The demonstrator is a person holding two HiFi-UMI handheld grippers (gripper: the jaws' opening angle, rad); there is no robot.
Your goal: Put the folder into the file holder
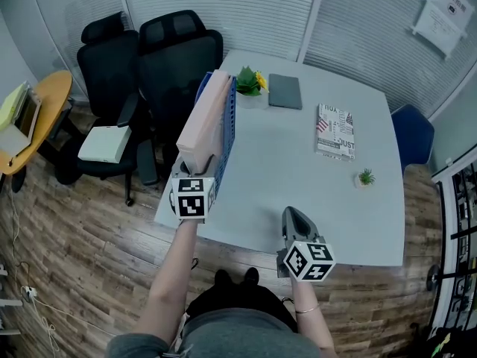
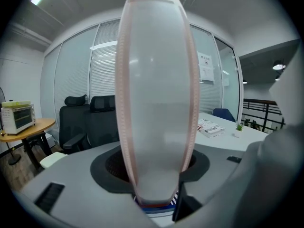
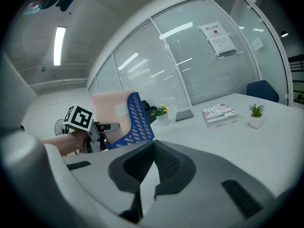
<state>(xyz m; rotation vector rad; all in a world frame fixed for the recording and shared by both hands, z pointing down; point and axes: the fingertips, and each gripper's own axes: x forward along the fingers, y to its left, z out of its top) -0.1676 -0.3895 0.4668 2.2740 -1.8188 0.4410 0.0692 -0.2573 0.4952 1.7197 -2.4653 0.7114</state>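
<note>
A pink folder [image 1: 203,118] stands on edge in the blue mesh file holder [image 1: 228,129] at the white table's left edge [image 1: 171,215]. My left gripper [image 1: 198,162] is at the folder's near end. In the left gripper view the folder [image 2: 156,103] rises between the jaws, which stand wide and do not press on it; the holder's blue base [image 2: 156,209] shows below. My right gripper [image 1: 291,213] hovers over the table's front edge, shut with nothing in it. The right gripper view shows the folder [image 3: 107,109], the holder [image 3: 136,122] and the left gripper [image 3: 102,127] to its left.
On the table lie a potted plant with a yellow flower [image 1: 250,81], a grey notebook [image 1: 285,92], a printed book [image 1: 335,130] and a tiny potted plant [image 1: 365,177]. Two black office chairs [image 1: 175,54] stand left of the holder; a blue chair [image 1: 412,134] is at the right.
</note>
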